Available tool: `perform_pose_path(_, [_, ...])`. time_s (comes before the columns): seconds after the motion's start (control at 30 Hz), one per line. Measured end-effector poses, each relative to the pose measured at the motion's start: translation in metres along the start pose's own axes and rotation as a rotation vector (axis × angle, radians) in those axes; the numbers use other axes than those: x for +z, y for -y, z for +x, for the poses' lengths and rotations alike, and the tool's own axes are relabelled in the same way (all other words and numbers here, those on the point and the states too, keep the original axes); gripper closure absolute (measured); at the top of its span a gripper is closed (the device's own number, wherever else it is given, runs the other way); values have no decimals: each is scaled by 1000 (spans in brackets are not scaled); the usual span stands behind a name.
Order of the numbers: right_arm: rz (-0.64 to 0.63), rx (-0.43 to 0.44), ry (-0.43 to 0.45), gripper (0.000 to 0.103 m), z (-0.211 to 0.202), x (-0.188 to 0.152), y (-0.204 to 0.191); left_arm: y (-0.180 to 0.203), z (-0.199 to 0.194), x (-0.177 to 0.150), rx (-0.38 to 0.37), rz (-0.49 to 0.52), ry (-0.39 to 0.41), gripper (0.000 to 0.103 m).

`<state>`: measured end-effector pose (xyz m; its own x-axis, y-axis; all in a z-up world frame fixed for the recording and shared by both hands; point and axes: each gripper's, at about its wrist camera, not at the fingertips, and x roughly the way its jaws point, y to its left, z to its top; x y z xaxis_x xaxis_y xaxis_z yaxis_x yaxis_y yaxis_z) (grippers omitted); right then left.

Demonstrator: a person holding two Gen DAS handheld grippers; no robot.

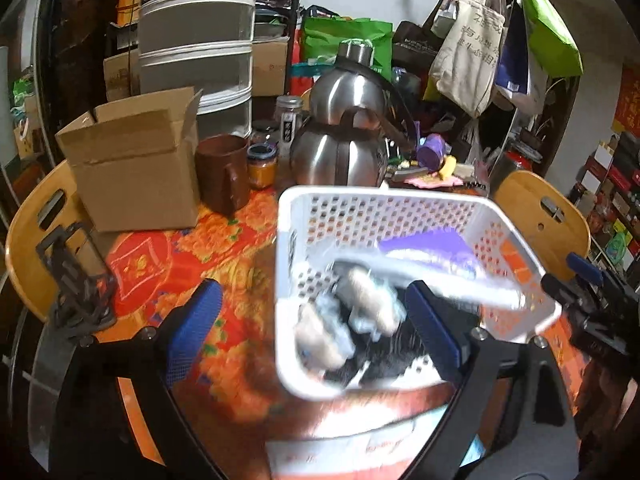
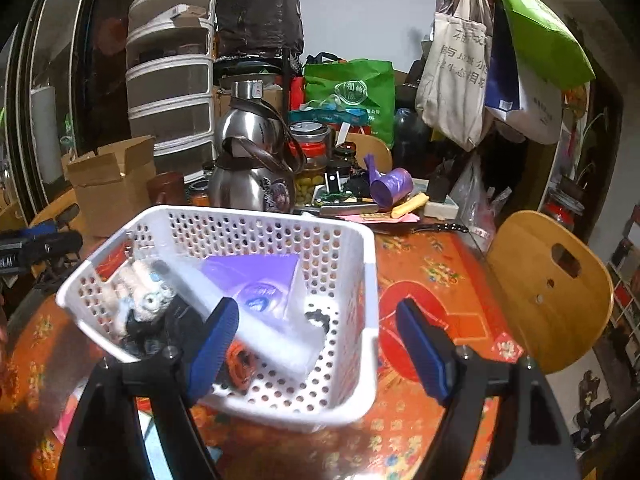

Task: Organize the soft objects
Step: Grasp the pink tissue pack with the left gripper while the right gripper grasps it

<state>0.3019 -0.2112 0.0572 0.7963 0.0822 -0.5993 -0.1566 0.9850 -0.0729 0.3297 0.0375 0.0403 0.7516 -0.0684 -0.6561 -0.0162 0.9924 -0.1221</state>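
Note:
A white perforated basket (image 1: 384, 194) (image 2: 260, 216) stands on the orange-red tablecloth (image 2: 424, 276). In it lie a purple tissue pack (image 1: 428, 248) (image 2: 256, 280), a beige plush toy (image 1: 368, 300) (image 2: 140, 292), black cloth (image 2: 176, 324) and a small orange item (image 2: 240, 360). My left gripper (image 1: 313, 285) is open, its blue pads straddling the basket's left wall without pressing on it. My right gripper (image 2: 316, 303) is open too, straddling the right wall, with one pad inside the basket. The basket looks blurred in the left wrist view.
Behind the basket stand a steel flask (image 1: 348, 128), a brown mug (image 1: 224, 176), a jar (image 1: 262, 166) and an open cardboard box (image 1: 136, 168). A purple roll (image 2: 392, 188) and a knife (image 2: 432, 228) lie at the back right. Wooden chairs (image 2: 552, 288) (image 1: 36, 232) flank the table.

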Motion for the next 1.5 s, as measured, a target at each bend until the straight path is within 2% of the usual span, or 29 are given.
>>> perform_pose_path(0.13, [28, 25, 5, 23, -17, -14, -4, -20, -29, -42, -28, -27, -13, 11])
perform_pose_path(0.3, [94, 36, -2, 22, -56, -56, -13, -44, -58, -109, -43, -56, -30, 11])
perform_pose_path(0.37, [100, 81, -11, 22, -71, -78, -25, -50, -65, -133, -47, -70, -27, 11])
perform_pose_path(0.53, [52, 173, -32, 23, -91, -124, -71, -59, -59, -181, -79, -84, -88, 11])
perform_pose_path(0.67, [-1, 242, -42, 24, -91, -141, -110, -55, -41, -190, -107, -69, -131, 11])
perform_pose_path(0.73, [-11, 262, -50, 32, -86, -142, -121, -52, -33, -193, -115, -61, -146, 11])
perform_pose_path(0.8, [-21, 288, -67, 44, -79, -143, -131, -53, -24, -193, -128, -66, -167, 11])
perform_pose_path(0.87, [-31, 304, -105, 48, -67, -144, -138, -54, -14, -197, -152, -76, -192, 11])
perform_pose_path(1.13, [-49, 340, -192, 49, -42, -154, -150, -44, -6, -198, -181, -54, -206, 13])
perform_pose_path(1.23, [-66, 335, -191, 59, -39, -152, -155, -41, -6, -197, -197, -56, -205, 21])
perform_pose_path(1.3, [-72, 336, -194, 69, -38, -151, -157, -39, -6, -196, -229, -58, -207, 32])
perform_pose_path(1.4, [-85, 352, -194, 76, -38, -152, -160, -37, -5, -196, -268, -64, -213, 45])
perform_pose_path(1.5, [-97, 356, -196, 81, -38, -152, -164, -36, -7, -198, -283, -71, -215, 49])
